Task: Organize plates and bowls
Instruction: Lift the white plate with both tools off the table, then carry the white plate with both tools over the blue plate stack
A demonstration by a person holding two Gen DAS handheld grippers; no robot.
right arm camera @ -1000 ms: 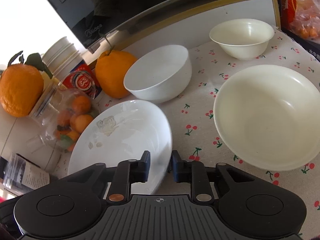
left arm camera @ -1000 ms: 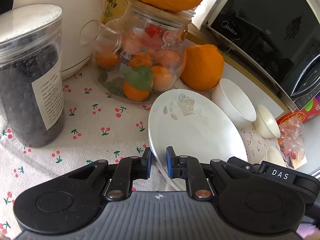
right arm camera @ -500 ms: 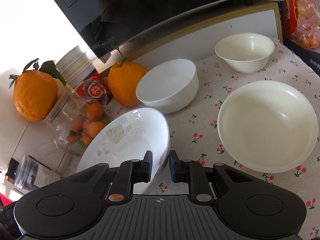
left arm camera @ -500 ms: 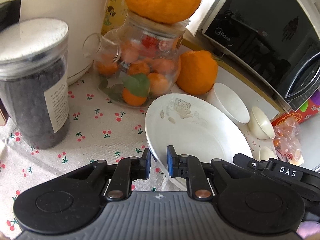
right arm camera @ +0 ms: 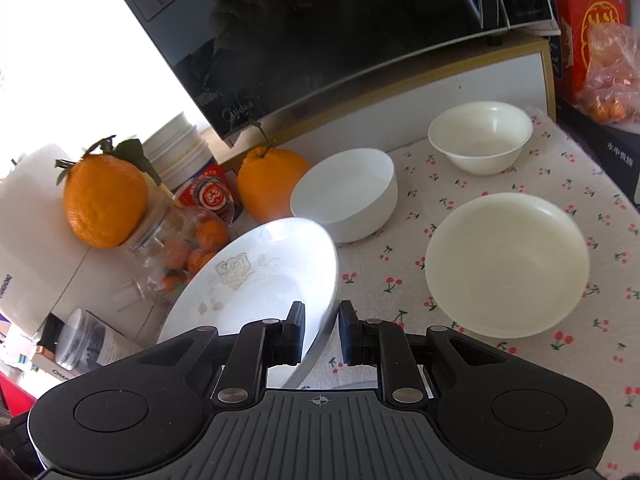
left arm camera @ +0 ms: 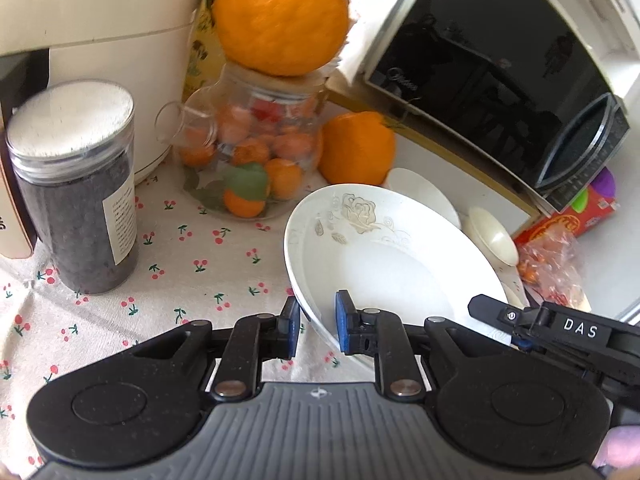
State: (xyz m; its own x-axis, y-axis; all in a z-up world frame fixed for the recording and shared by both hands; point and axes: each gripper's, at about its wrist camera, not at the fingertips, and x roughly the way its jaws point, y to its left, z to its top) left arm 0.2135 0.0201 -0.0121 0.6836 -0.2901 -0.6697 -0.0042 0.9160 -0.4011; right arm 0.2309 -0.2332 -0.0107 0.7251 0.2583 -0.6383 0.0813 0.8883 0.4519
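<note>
Lifted plate (left arm camera: 384, 264) hides most bowls behind both grippers.

1. The rose-patterned plate (right arm camera: 260, 280) sits at the near edge of the cloth-covered table (right arm camera: 520, 360), its rim between the jaws of both grippers.
2. Behind the plate stands 1 deep bowl (right arm camera: 344, 196).
3. Right of the plate lies 1 wide bowl (right arm camera: 506, 268).
4. Behind that stands 1 small bowl (right arm camera: 480, 136).
5. Left of the plate stands a glass jar (left arm camera: 248, 152).
6. 1 orange (left arm camera: 280, 12) rests on it.
</note>
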